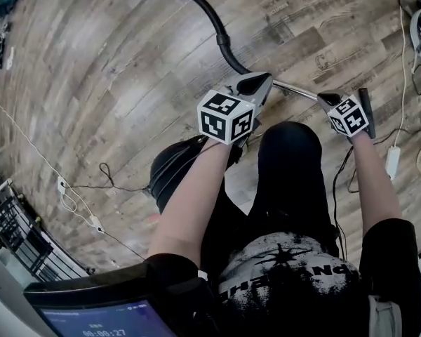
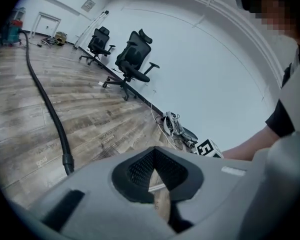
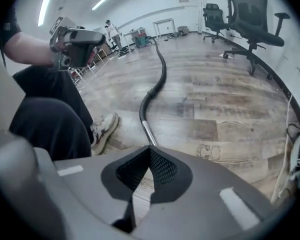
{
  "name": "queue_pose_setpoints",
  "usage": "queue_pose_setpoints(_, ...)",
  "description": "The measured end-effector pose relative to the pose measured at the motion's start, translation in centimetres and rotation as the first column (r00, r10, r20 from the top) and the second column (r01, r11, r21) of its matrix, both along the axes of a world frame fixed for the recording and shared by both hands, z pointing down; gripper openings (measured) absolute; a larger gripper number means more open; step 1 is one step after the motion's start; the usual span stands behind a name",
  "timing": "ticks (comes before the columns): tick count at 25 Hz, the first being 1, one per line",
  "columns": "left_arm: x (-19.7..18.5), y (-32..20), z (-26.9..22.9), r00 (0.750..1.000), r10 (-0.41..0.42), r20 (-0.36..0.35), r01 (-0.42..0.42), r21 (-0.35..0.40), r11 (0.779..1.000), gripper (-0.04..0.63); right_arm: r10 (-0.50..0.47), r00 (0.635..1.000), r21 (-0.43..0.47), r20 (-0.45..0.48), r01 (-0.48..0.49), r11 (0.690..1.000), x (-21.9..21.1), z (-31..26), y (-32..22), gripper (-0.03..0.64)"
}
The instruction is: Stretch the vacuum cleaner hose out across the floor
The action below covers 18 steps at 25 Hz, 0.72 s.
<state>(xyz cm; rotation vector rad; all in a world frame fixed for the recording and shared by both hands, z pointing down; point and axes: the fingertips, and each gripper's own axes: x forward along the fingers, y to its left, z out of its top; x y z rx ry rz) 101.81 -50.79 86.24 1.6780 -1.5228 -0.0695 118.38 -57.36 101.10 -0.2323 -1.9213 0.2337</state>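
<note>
- Grey-brown plank floor (image 1: 126, 83) fills a wide room with a white wall (image 2: 205, 74) on its far side.
- Nearest, at the bottom edge of the head view, is a dark screen (image 1: 98, 321). Above it are the person's dark trousers (image 1: 288, 160).
- Both bare forearms reach forward over the knees. A pale shoe (image 3: 102, 129) rests on the planks on the left of the right gripper view.
- The left gripper (image 1: 255, 84) is clenched, its pads together. Only floor and a pale strip show through the slit, and no view shows anything grasped.
- The right gripper (image 1: 330, 100) is also clenched, and only planks show through its gap.
- The metal tube (image 1: 295, 88) at the near end of the vacuum hose (image 1: 209, 12) spans the space between the two gripper tips. In the right gripper view it runs up to the jaws and passes out of sight behind them.
- From the left gripper the hose bends away through a black cuff (image 1: 224, 41).
- Farther out it lies on the floor in a long, gently curving line, ending at a teal vacuum unit (image 3: 142, 39) near a far door (image 2: 45, 24).
- A thin white cable (image 1: 28, 146) trails over the floor on the left, and a white power strip (image 1: 393, 161) lies on the right.
- Black office chairs (image 2: 135, 59) stand along the far wall.
</note>
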Motion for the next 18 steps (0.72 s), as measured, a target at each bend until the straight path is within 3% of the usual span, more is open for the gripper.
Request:
queue_pose_setpoints(3, -2.1, 0.1, -5.7, 0.999, -0.035, 0.023, 0.035, 0.028, 0.999, 0.002, 0.023, 0.998, -0.038, 0.054, -0.021, 0.999, -2.9, -7.0, 2.0, 0.005)
queue_pose_setpoints(10, -4.2, 3.0, -20.8, 0.995, 0.011, 0.098, -0.015, 0.043, 0.999, 0.002, -0.052, 0.989, -0.02, 0.136, 0.055, 0.998, -6.3, -26.9, 3.8, 0.005)
queue_pose_setpoints(13, -5.8, 4.8, -27.0, 0.985, 0.047, 0.165, -0.051, 0.017, 0.999, 0.0, -0.028, 0.983, -0.011, 0.183, 0.031, 0.999, -8.6, -34.8, 3.7, 0.005)
queue_pose_setpoints(18, -7.7, 6.3, -37.3, 0.986, 0.036, 0.165, -0.048, 0.068, 0.997, 0.0, 0.021, 0.964, 0.031, 0.265, -0.031, 0.999, -12.0, -46.4, 3.5, 0.005)
